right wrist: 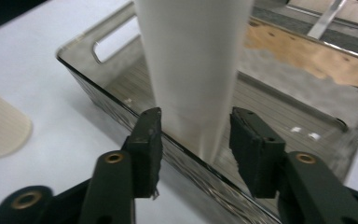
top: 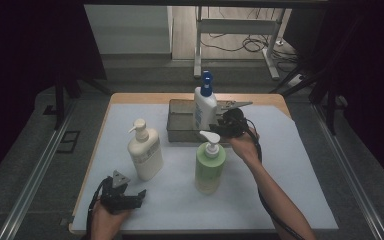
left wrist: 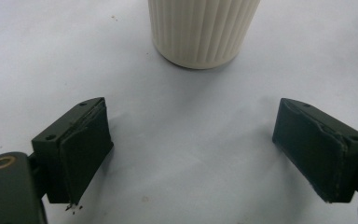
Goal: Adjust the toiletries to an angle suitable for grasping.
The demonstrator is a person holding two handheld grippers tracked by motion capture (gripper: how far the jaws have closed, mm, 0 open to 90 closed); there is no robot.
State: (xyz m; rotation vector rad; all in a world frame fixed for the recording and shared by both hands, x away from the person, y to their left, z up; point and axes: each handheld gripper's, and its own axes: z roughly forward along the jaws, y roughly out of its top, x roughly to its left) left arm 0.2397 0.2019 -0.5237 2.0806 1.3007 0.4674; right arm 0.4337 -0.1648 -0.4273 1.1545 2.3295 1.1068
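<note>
white bottle (right wrist: pixel 193 70) stands between the right tongs (right wrist: pixel 195 140) — inside the tray (right wrist: pixel 303 116).

From my right gripper view, the tall white plastic bottle (right wrist: pixel 193 70) is blurred and its top is cut off. I can't tell whether the pads (right wrist: pixel 150 140) touch it.

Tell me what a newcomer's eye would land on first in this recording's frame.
First, the white bottle with the blue cap, standing in the metal tray at the table's far side, with the right claw around its body; whether the pads press yet is unclear. Then the green pump bottle at centre and the cream pump bottle left of it, near the open left claw.
</note>
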